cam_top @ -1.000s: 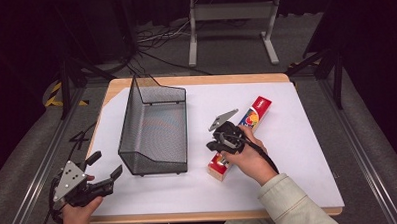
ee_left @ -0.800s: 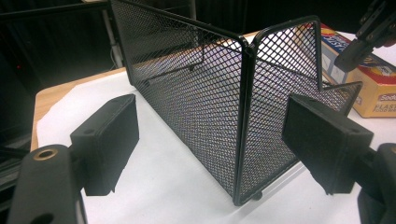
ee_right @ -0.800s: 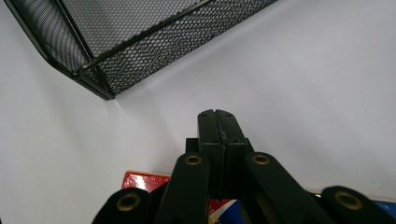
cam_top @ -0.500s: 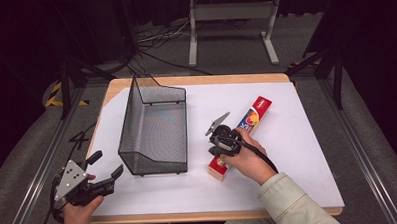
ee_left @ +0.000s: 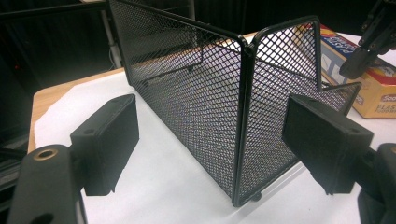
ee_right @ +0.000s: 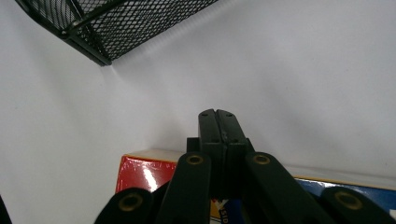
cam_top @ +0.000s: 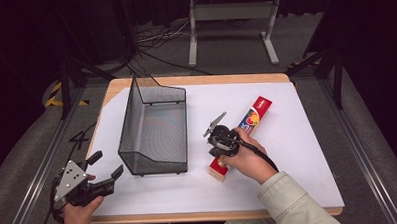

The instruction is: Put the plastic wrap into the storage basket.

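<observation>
Now right gripper (ee_right: pixel 217 122) jaws closed, empty, over box (cam_top: pixel 240 138); open first, straddle box squarely. Left gripper (cam_top: pixel 104 168) wide open, empty, near basket (cam_top: pixel 154 128).

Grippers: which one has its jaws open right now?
The left gripper, near the table's front-left corner: its jaws stand wide apart. The right gripper, over the long box, has its jaws pressed together.
</observation>
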Demonstrator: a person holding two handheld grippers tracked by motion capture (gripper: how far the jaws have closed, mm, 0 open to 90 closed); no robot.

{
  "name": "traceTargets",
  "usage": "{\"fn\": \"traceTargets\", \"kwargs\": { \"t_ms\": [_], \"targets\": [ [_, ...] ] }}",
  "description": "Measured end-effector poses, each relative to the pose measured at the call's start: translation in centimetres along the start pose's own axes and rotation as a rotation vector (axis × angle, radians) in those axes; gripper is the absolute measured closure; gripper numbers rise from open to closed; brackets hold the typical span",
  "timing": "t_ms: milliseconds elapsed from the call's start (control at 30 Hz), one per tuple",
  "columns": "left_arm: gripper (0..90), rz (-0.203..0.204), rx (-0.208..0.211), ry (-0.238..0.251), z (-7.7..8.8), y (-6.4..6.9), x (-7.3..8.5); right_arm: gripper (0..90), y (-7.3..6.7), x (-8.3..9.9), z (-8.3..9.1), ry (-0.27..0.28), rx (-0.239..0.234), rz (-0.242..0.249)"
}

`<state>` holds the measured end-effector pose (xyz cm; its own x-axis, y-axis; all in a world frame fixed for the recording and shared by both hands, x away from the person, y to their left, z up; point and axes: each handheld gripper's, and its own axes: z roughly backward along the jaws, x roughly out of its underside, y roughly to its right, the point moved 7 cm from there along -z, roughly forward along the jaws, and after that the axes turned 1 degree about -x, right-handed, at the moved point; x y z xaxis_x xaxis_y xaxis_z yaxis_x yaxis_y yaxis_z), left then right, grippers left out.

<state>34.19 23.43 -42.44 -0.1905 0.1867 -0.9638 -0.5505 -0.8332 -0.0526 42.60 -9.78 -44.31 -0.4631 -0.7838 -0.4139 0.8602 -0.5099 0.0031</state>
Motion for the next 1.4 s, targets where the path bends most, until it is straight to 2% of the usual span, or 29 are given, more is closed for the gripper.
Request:
{"fn": "traceTargets", "kwargs": {
  "t_ms": [300,533,633,767,900,967,1067,1267,1367,1400],
  "targets": [
    [19.6,0.0,0.002,0.005,0.0,0.1,-0.1,90.0,-0.2,1.2,0.7,-0.059,-0.052,-0.021],
    [19.7,0.002,0.003,0.007,0.1,0.1,-0.1,90.0,-0.5,2.2,1.3,-0.112,-0.067,-0.024],
    [19.6,0.002,0.0,0.006,0.1,0.0,-0.1,90.0,-0.5,2.9,1.8,-0.136,-0.067,-0.018],
    [19.6,0.002,0.003,0.008,0.1,0.1,-0.1,90.0,-0.3,4.1,2.4,-0.16,-0.034,-0.018],
    [19.6,-0.001,0.003,0.005,0.0,0.2,-0.2,90.0,0.0,4.9,2.9,-0.121,-0.053,-0.049],
    [19.6,-0.003,0.005,0.003,0.0,0.2,-0.2,90.0,0.3,5.5,3.0,-0.121,-0.037,-0.064],
    [19.6,-0.004,0.005,0.004,-0.1,0.2,-0.2,90.0,0.6,6.1,3.1,-0.102,-0.059,-0.082],
    [19.6,-0.002,0.005,-0.001,-0.1,0.2,-0.1,90.0,0.6,6.5,3.4,-0.106,-0.056,-0.081],
    [19.7,-0.003,0.007,0.001,-0.1,0.2,-0.1,90.0,0.5,6.5,3.1,-0.104,-0.053,-0.083],
    [19.7,-0.004,0.006,0.004,-0.1,0.2,-0.2,90.0,0.4,6.5,2.5,-0.121,-0.049,-0.076]
  ]
}}
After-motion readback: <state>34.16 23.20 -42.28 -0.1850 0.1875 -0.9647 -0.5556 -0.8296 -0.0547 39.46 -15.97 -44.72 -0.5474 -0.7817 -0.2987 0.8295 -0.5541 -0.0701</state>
